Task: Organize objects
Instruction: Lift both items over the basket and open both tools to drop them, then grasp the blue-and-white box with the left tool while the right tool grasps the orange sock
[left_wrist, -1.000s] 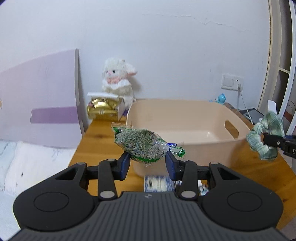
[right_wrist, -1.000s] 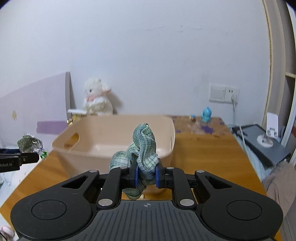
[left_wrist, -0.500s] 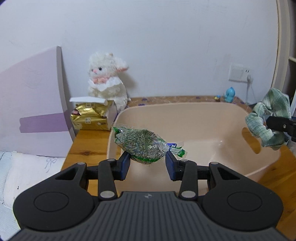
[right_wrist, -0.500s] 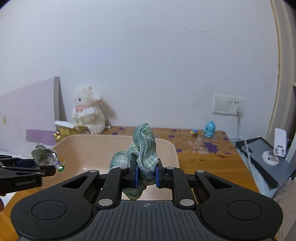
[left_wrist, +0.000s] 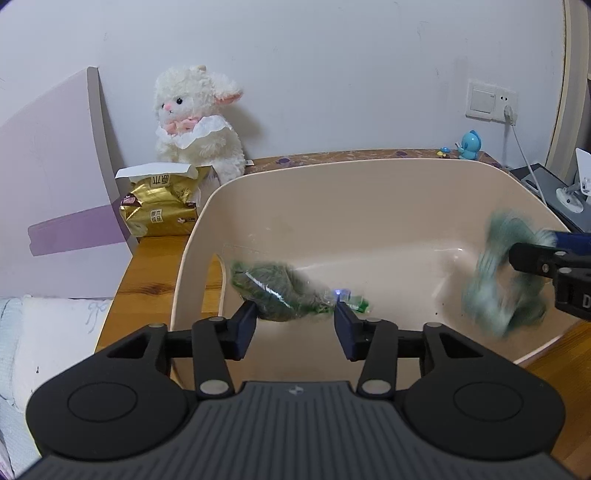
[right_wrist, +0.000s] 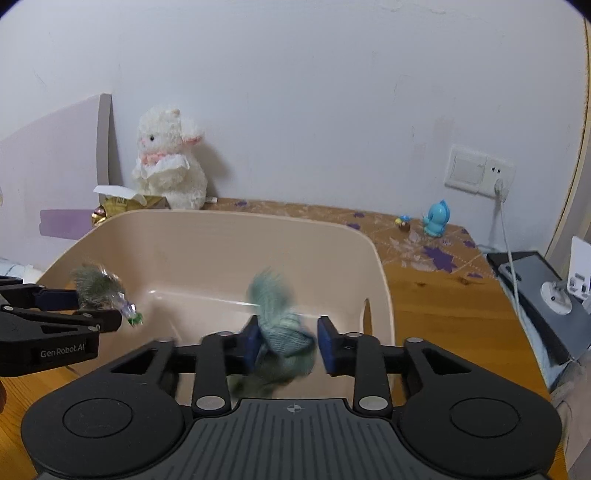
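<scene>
A beige plastic basin (left_wrist: 332, 166) stands on the wooden table, and both grippers hover over it. My left gripper (left_wrist: 295, 321) is open. The clear packet of green-grey seeds (left_wrist: 277, 291) is blurred between its fingers, loose and dropping over the basin's left side. My right gripper (right_wrist: 286, 339) is open too, its blue pads well apart. The green checked scrunchie (right_wrist: 280, 325) is blurred between them, falling inside the basin's (right_wrist: 221, 218) right side. In the right wrist view, the left gripper (right_wrist: 92, 310) and packet (right_wrist: 96, 288) show at the left. In the left wrist view, the right gripper (left_wrist: 532, 258) and scrunchie (left_wrist: 502, 277) show at the right.
A white plush lamb (left_wrist: 199, 118) and a gold tissue pack (left_wrist: 159, 206) sit behind the basin's left corner. A blue figurine (right_wrist: 436, 218) stands at the back right under a wall socket (right_wrist: 476, 173). A grey device (right_wrist: 535, 295) lies off the table's right edge. A purple board (left_wrist: 55, 184) leans at the left.
Both grippers moved forward over the basin and opened. The seed packet and the scrunchie, held firmly before, are now blurred and slipping down from the fingers.
</scene>
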